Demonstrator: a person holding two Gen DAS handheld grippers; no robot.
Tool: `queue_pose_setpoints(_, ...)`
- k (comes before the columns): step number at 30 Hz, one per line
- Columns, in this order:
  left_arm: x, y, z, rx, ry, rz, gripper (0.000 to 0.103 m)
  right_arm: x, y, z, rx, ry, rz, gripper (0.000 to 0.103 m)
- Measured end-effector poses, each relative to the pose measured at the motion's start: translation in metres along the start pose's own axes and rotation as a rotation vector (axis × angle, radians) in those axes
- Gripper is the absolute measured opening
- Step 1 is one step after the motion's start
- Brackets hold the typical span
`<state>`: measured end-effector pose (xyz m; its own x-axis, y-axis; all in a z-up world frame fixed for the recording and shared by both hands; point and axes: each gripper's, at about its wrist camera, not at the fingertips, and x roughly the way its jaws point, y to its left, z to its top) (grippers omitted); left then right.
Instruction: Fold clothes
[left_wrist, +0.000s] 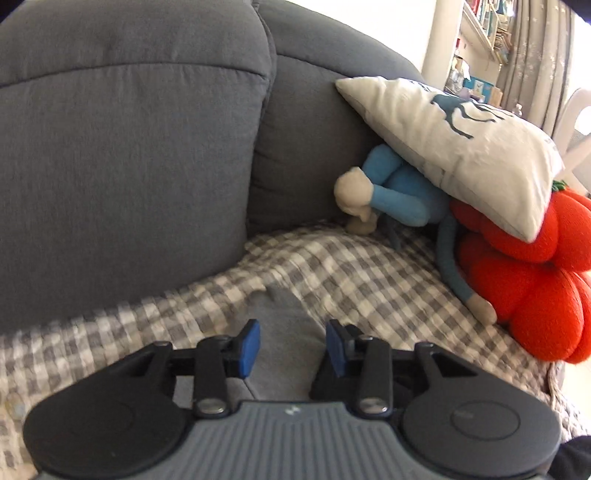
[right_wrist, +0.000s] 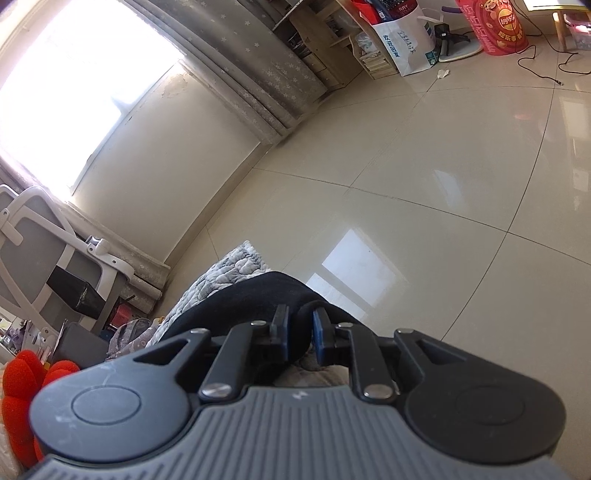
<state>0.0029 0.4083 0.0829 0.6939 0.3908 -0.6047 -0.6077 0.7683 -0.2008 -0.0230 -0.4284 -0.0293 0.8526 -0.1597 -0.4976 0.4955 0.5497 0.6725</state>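
Sofa cushions (left_wrist: 129, 166) in dark grey fill the left wrist view, above a grey-and-white checked blanket (left_wrist: 351, 266) spread over the seat. A white pillow (left_wrist: 461, 147) leans on a red plush (left_wrist: 532, 288) and a blue stuffed doll (left_wrist: 402, 192) at the right. A grey garment (left_wrist: 284, 325) lies on the blanket, running between the left gripper (left_wrist: 291, 347), whose jaws stand wide apart around it without pinching. The right gripper (right_wrist: 300, 334), above glossy floor tiles (right_wrist: 443, 184), has its jaws narrowly parted around a fold of dark garment (right_wrist: 251, 299); whether they clamp it I cannot tell.
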Motion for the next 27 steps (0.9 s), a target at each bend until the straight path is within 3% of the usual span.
queue_pose_setpoints(2,-0.006,-0.011,-0.019,-0.004,0.064,-0.14,0.041,0.001,0.001,0.0,-0.01,0.002,-0.009,0.019)
queue_pose_setpoints(4,-0.016,-0.033,-0.037,0.009,0.103,-0.257,0.049,0.0,0.003,-0.001,-0.019,-0.003,-0.013,0.019)
queue_pose_setpoints(6,-0.024,-0.065,-0.056,0.057,0.114,-0.324,0.063,-0.001,0.003,-0.001,-0.023,-0.008,-0.016,0.019)
queue_pose_setpoints(11,-0.014,-0.136,-0.091,0.187,0.183,-0.358,0.067,-0.002,0.0,-0.001,-0.012,-0.011,-0.016,0.02)
queue_pose_setpoints(16,0.016,-0.157,-0.107,0.081,0.26,-0.297,0.066,-0.001,-0.003,0.0,-0.001,-0.006,-0.01,0.02)
queue_pose_setpoints(17,0.019,-0.16,-0.109,0.07,0.25,-0.276,0.064,-0.001,-0.004,0.0,0.005,-0.005,-0.007,0.02)
queue_pose_setpoints(19,0.022,-0.165,-0.111,0.098,0.215,-0.245,0.041,-0.001,-0.006,0.0,0.017,-0.003,-0.002,0.02)
queue_pose_setpoints(20,0.022,-0.166,-0.112,0.114,0.203,-0.236,0.008,-0.002,-0.007,0.001,0.02,-0.002,-0.002,0.02)
queue_pose_setpoints(21,0.018,-0.164,-0.114,0.11,0.192,-0.244,0.004,-0.002,-0.007,0.001,0.024,-0.002,-0.002,0.02)
queue_pose_setpoints(25,-0.009,-0.14,-0.125,0.059,0.122,-0.304,0.004,-0.002,-0.005,0.002,0.013,0.0,-0.008,0.02)
queue_pose_setpoints(27,-0.017,-0.126,-0.136,0.029,0.138,-0.311,0.004,-0.002,-0.004,0.002,0.008,-0.001,-0.011,0.02)
